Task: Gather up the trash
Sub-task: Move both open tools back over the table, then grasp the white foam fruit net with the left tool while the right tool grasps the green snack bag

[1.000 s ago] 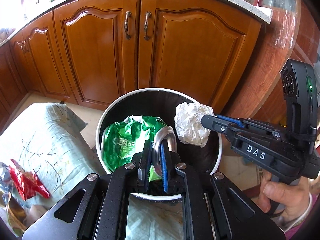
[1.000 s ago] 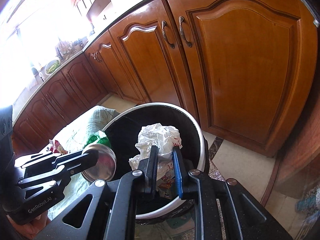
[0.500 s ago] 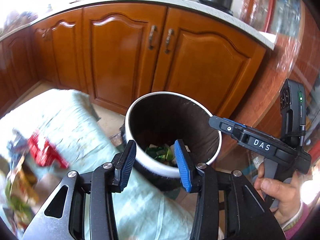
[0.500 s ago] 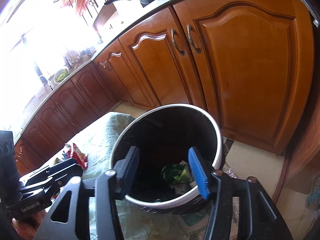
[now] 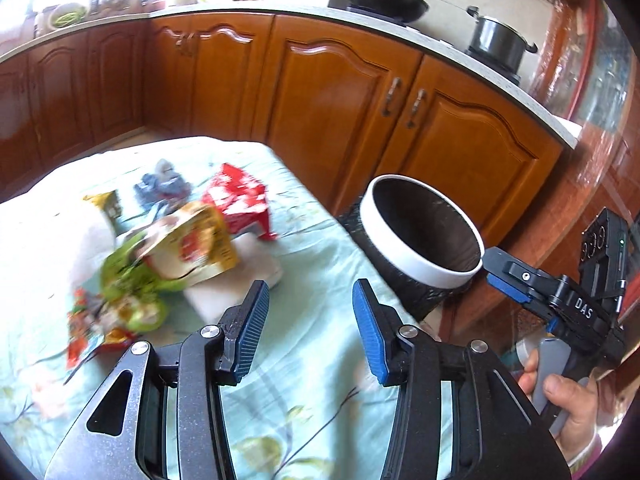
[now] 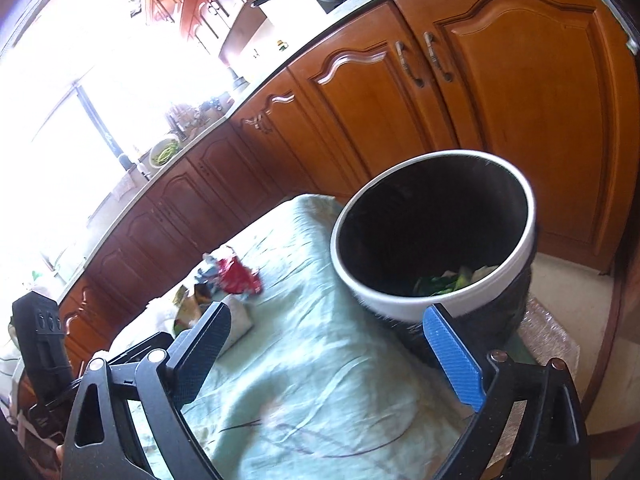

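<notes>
Some done: green wrapper and paper lie in the bin (image 6: 436, 240).
Left: wrappers (image 5: 176, 248) on the tabletop (image 5: 312, 280).
Tongs: left tongs (image 5: 310, 332), right tongs (image 6: 332, 356) released, empty.

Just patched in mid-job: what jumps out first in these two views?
The white-rimmed bin beside the table's right edge, scraps at its bottom. Then the wrapper pile on the pale green cloth, a red wrapper at its far end. Both grippers, left and right, are open and empty.
</notes>
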Tool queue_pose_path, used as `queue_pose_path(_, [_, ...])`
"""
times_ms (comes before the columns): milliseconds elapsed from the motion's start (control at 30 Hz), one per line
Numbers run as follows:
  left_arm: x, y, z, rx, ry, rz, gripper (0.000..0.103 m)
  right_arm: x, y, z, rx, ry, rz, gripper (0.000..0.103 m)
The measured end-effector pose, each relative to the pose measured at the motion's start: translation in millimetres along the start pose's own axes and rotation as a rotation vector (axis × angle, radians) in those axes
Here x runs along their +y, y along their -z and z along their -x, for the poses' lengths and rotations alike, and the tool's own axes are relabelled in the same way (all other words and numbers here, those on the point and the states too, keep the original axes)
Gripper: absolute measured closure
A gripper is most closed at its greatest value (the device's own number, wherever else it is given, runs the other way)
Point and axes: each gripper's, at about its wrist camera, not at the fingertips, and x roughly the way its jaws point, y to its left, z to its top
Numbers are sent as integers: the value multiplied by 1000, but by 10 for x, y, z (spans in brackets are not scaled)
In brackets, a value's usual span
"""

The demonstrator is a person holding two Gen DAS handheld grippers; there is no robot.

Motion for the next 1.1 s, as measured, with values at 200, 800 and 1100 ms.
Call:
queue_pose_path(200, [368, 148, 228, -3, -29, 70, 57, 324, 222, -108, 33, -44, 43, 4])
queue_pose_path(800, [1108, 332, 585, -42, -164, 186, 51, 1011, 541, -510, 153, -135, 160, 4])
queue_pose_path(1100, [1246, 262, 522, -22, -200, 194, 51, 1217, 450, -713, 158, -165, 219, 5])
